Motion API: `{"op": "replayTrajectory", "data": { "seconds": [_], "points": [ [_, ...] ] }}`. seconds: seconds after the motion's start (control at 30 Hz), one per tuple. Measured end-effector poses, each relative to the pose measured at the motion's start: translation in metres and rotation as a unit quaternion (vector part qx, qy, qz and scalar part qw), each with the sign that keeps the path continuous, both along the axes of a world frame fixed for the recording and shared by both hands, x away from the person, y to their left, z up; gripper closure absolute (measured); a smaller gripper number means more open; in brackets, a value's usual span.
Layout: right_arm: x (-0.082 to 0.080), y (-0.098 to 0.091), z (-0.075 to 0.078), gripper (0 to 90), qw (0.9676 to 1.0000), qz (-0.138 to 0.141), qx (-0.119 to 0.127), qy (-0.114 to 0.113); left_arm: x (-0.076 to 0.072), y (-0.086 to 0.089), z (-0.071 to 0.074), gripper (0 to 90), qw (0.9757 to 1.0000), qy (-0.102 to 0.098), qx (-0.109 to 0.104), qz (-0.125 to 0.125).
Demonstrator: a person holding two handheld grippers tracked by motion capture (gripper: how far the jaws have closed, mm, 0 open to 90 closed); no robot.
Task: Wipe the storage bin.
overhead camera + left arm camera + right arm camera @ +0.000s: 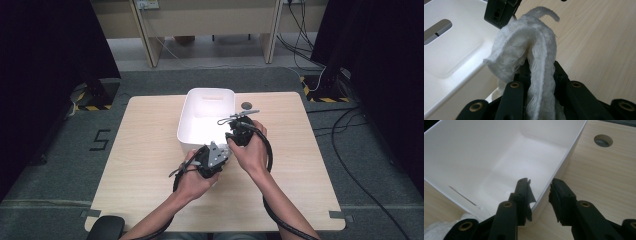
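Note:
A white terry cloth [534, 47] stands up in a fold between the jaws of my left gripper [541, 66], which is shut on it. That gripper [216, 156] sits at the near right corner of a white plastic bin [210, 91]. My right gripper [235, 137] is just beyond it, at the same corner. In the right gripper view its jaws [540, 182] straddle the bin's wall [574, 142], one inside and one outside, with a gap showing, so it is open. One of its black fingers [496, 11] shows above the cloth. A bit of cloth [439, 230] lies low at the left.
The bin [454, 62] has a slot handle in its end wall and looks bare inside. It stands mid-table on a light wooden top [150, 150] that has a round cable hole [246, 105] behind the right hand. Cables trail from both grippers towards the near edge.

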State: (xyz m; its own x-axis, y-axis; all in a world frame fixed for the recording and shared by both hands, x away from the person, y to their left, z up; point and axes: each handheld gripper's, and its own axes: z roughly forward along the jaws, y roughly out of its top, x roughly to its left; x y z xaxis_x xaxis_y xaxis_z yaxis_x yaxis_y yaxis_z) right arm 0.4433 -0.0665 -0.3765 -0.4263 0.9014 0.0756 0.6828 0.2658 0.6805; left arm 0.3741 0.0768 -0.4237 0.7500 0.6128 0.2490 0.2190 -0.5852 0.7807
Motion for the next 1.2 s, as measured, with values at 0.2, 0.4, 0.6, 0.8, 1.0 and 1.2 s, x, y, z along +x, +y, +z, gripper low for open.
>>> {"op": "replayTrajectory", "data": {
  "seconds": [0.2,0.4,0.6,0.8,1.0,1.2],
  "points": [
    [0.000,0.000,0.000,67.8,1.0000,0.002,0.000,0.000,0.001,-0.002,-0.001,75.5,1.0000,0.003,0.001,-0.001],
    [0.001,-0.001,0.000,67.9,1.0000,0.002,0.001,0.000,0.002,-0.005,-0.004,75.6,1.0000,0.002,0.003,0.000],
    [0.001,-0.001,0.000,67.9,1.0000,0.002,0.002,0.000,0.002,-0.006,-0.008,75.6,1.0000,0.003,0.004,0.001],
    [0.000,-0.001,0.000,68.0,1.0000,0.002,0.001,0.000,0.001,-0.007,-0.012,75.7,0.9999,0.002,0.012,0.001],
    [0.000,-0.001,0.000,68.0,1.0000,0.001,0.002,-0.001,0.002,-0.009,-0.018,75.6,0.9998,0.003,0.019,0.002],
    [0.000,-0.001,0.000,68.0,1.0000,0.001,0.002,0.000,0.003,-0.011,-0.026,75.7,0.9996,0.004,0.027,0.001]
  ]
}}
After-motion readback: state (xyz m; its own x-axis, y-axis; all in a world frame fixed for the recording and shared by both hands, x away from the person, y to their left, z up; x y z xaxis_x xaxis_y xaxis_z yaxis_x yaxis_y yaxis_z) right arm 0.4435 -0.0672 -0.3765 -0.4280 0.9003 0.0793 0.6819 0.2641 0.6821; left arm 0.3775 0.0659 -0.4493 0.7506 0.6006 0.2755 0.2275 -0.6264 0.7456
